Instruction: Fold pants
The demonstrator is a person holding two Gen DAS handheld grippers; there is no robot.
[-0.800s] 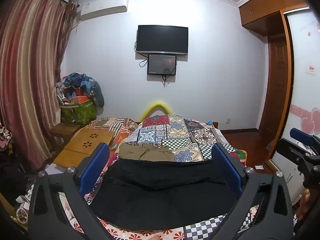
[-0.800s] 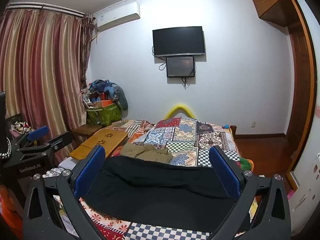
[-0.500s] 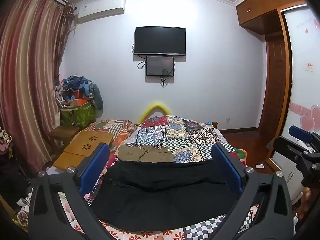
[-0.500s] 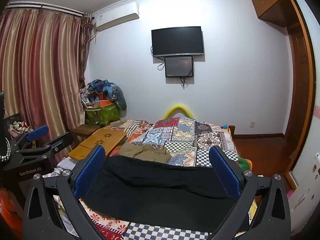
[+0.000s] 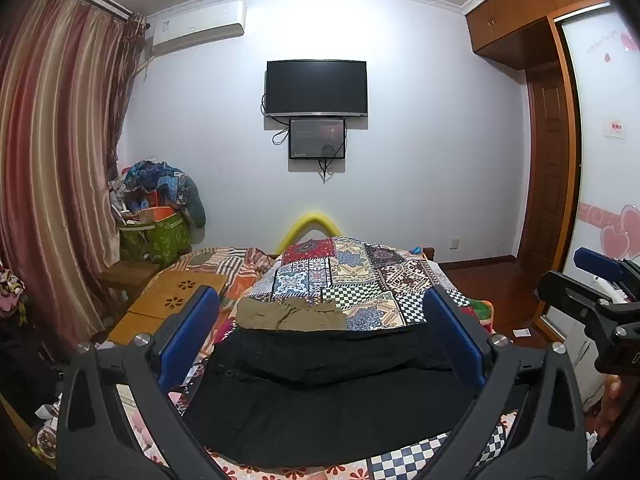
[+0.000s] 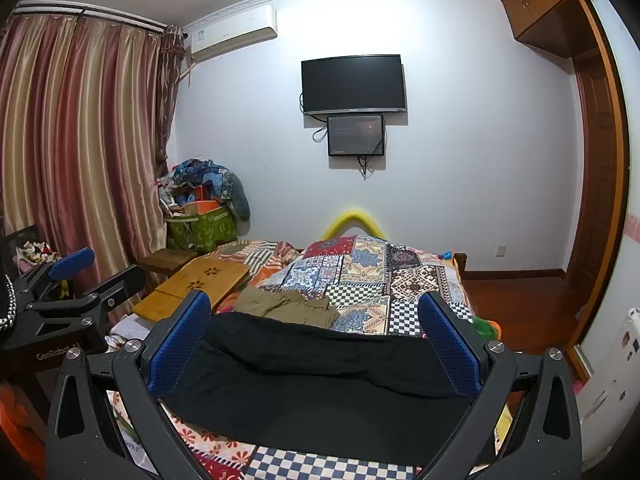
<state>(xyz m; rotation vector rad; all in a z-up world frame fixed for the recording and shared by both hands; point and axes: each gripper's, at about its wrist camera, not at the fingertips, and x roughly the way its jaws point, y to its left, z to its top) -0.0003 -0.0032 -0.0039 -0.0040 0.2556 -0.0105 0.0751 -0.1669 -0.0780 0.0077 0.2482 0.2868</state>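
Black pants [image 5: 328, 396] lie spread sideways across the near end of the bed, also in the right wrist view [image 6: 320, 384]. My left gripper [image 5: 320, 328] is open and empty, held above the pants. My right gripper [image 6: 316, 332] is open and empty, also above them. A folded khaki garment [image 5: 290, 314] lies just beyond the black pants, also in the right wrist view [image 6: 288, 306]. Each gripper shows at the edge of the other's view: the right one [image 5: 600, 292], the left one [image 6: 68, 292].
A patchwork quilt [image 5: 352, 272] covers the bed. A wooden lap table [image 5: 172, 304] lies at the bed's left. A green bag piled with clothes [image 5: 156, 224] stands by the curtain. A TV [image 5: 316, 88] hangs on the far wall. Wardrobe and door at right.
Both views have shifted slightly, the room sitting a little lower and more left in frame. The pants and grippers' opening look unchanged.
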